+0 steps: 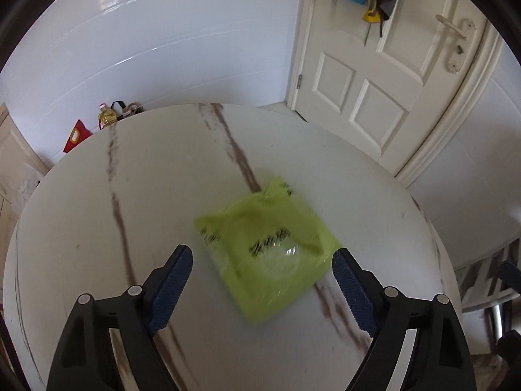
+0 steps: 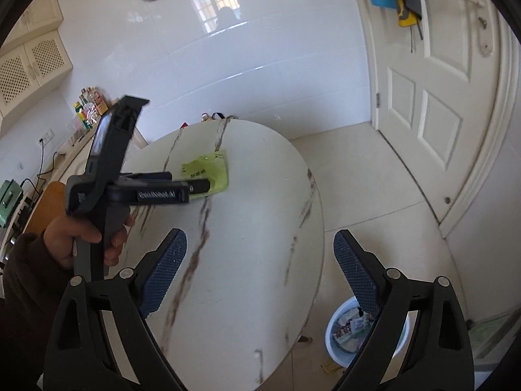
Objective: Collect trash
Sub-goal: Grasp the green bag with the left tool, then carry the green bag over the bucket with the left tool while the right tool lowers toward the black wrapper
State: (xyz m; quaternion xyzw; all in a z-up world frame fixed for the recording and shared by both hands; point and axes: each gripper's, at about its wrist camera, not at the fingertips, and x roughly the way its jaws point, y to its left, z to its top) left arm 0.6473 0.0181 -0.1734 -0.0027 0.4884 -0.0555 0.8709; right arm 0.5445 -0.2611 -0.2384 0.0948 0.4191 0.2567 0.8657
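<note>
One green wrapper point(image 1: 265, 254) lies flat on desk point(image 1: 130, 195). My left hand-held gripper point(image 1: 262, 270) hovers spread above it; my right hand-held gripper point(image 2: 260, 270) spread, empty, over bin point(image 2: 338, 335).

A home kitchen is indicated by white-tiled walls point(image 2: 260, 75), lattice-front cupboards point(image 2: 35, 62), a counter crowded with bottles point(image 2: 91, 107), a cooking-oil bottle point(image 1: 106, 118) on the floor, a round marble-veined table point(image 1: 162, 195) and a panelled door point(image 1: 374, 75).
</note>
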